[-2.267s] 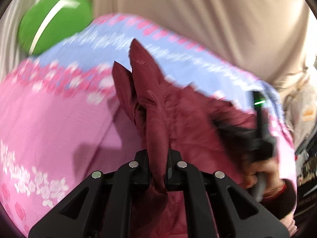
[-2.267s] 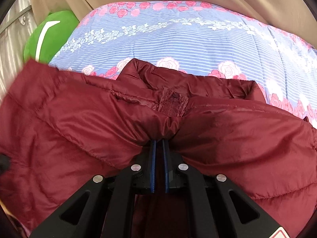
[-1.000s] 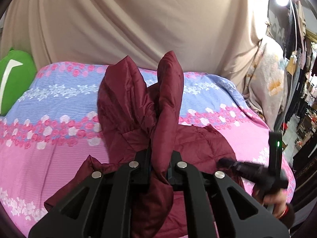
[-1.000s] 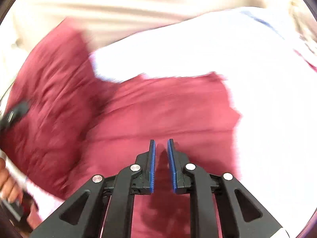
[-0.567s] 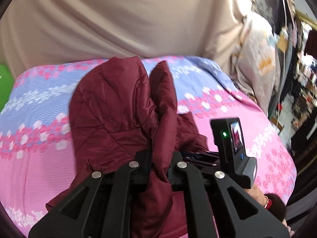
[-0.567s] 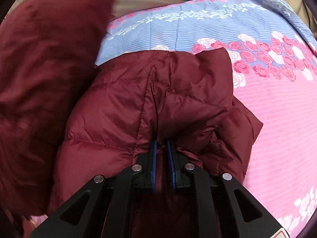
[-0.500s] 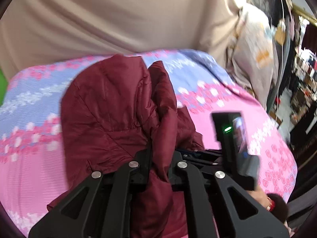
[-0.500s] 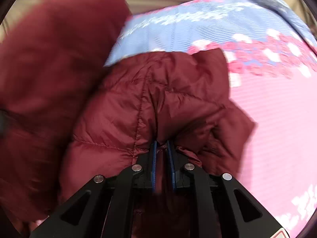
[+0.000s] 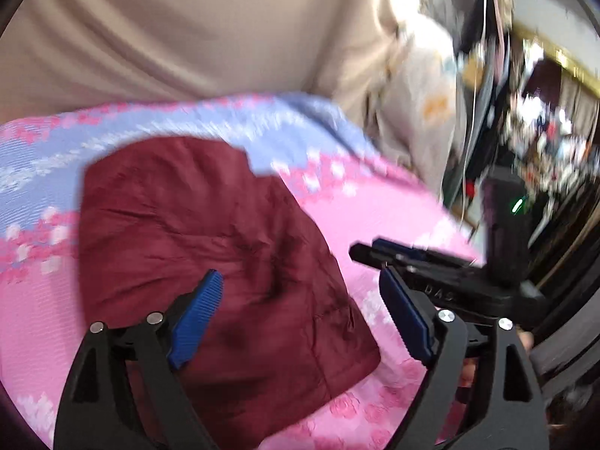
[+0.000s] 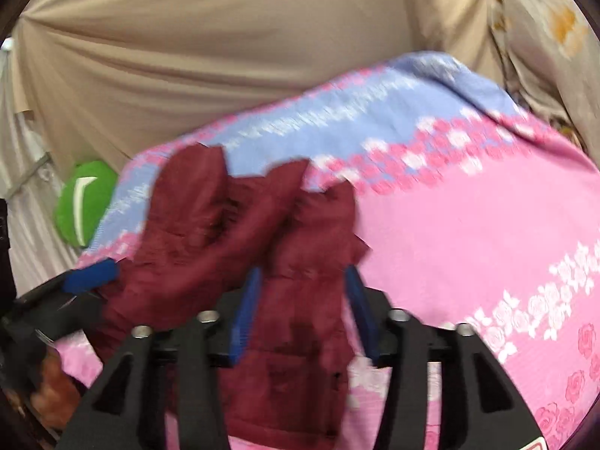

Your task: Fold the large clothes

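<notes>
Jacket: the maroon puffer jacket [image 9: 210, 262] lies bunched in a flattish heap on the floral bedspread [image 9: 375, 210], toward its near side.
Left gripper [image 9: 303, 315]: my jaws stand wide apart, nothing between the blue pads [image 9: 195, 315]; the jacket lies below and ahead of them.
Right gripper [image 10: 303, 311]: jaws spread, holding nothing; the jacket's near fold shows in the gap, and I cannot tell whether the pads touch it.
Edges: the jacket's right edge sits well in from the bed's right side, with bare pink spread between. Beige curtain [image 10: 225, 56] closes off the far side.
Open room: free bedspread to the right of the jacket and beyond it.
Hard to make out: both views are motion-blurred; seams and collar are lost. The green cushion [image 10: 84, 202] is half hidden behind the bed's left corner.
Change: half a second ago both my grippers were clamped on lifted folds; now both have let go and the jacket has dropped flat.
</notes>
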The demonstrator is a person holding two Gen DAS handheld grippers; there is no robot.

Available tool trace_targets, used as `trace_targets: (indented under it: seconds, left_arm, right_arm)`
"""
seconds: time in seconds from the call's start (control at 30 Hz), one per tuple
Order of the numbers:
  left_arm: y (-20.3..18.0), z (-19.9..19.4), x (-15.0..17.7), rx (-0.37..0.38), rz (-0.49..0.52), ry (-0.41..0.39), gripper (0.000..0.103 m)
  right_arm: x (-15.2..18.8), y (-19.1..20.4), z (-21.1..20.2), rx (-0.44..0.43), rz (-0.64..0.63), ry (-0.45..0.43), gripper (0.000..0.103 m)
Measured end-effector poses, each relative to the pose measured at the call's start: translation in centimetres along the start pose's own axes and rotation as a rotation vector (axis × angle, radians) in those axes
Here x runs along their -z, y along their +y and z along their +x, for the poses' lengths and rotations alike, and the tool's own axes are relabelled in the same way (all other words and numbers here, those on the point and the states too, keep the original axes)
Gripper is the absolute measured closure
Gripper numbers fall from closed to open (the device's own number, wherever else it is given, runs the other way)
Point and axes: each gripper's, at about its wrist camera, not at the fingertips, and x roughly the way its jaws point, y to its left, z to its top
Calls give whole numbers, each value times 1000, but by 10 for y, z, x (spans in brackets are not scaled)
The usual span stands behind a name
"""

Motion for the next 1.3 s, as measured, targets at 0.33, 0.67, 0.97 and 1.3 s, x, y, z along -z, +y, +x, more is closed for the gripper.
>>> trace_targets:
  seconds: [0.33, 0.67, 0.97, 1.3]
  left_arm:
    - [99, -59, 35, -368, -228, -57, 14]
    - [78, -8, 63, -297, -132, 81, 20]
    - [53, 34, 74, -291, -49, 150, 20]
    - [45, 50, 80, -361, -13, 171, 18]
  right_arm:
    - [5, 81, 1, -300, -98, 54, 22]
    - [22, 67, 7, -252, -49, 102, 102]
    - [57, 12, -1, -82, 18, 156, 102]
    - [31, -14, -15, -69, 126, 57, 65]
